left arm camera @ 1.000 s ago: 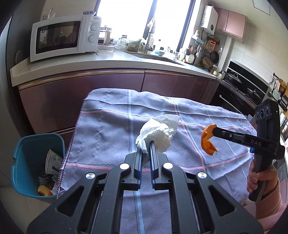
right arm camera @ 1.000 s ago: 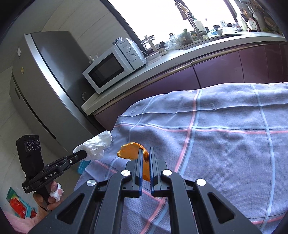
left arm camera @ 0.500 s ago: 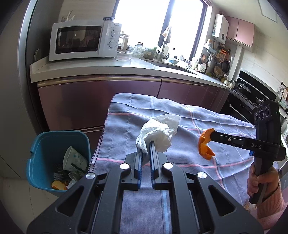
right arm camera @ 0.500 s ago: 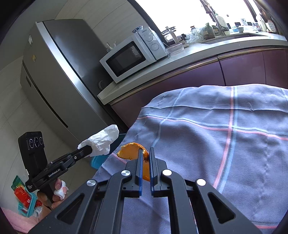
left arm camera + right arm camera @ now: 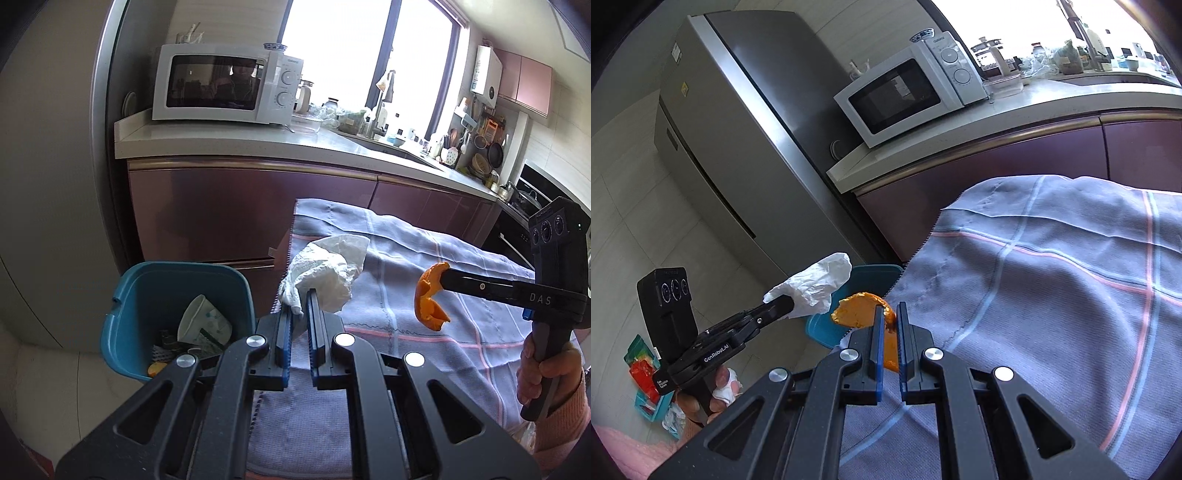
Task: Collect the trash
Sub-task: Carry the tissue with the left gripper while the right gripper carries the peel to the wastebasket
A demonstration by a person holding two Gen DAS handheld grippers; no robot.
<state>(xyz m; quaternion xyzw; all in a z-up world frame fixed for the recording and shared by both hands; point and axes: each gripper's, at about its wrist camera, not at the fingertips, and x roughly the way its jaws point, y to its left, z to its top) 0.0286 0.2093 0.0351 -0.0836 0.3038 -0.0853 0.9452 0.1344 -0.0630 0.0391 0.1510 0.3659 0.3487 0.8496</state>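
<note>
My left gripper (image 5: 299, 299) is shut on a crumpled white tissue (image 5: 325, 273), held in the air near the left edge of the table. The same tissue (image 5: 812, 284) shows in the right wrist view at the tip of the left gripper (image 5: 786, 306). My right gripper (image 5: 888, 317) is shut on a piece of orange peel (image 5: 860, 314); in the left wrist view that peel (image 5: 428, 299) hangs from the right gripper (image 5: 443, 275) above the cloth. A teal bin (image 5: 147, 288) stands on the floor left of the table, with a paper cup and scraps inside.
A grey-blue checked cloth (image 5: 424, 332) covers the table. Behind it run maroon cabinets (image 5: 240, 206) under a counter with a white microwave (image 5: 225, 83). A steel fridge (image 5: 738, 140) stands at the left. Coloured packets (image 5: 642, 373) lie on the floor. A hand (image 5: 543, 373) grips the right tool.
Both grippers have swung left with their loads, toward the table's left edge. The teal bin has come further into view and closer to the middle.
</note>
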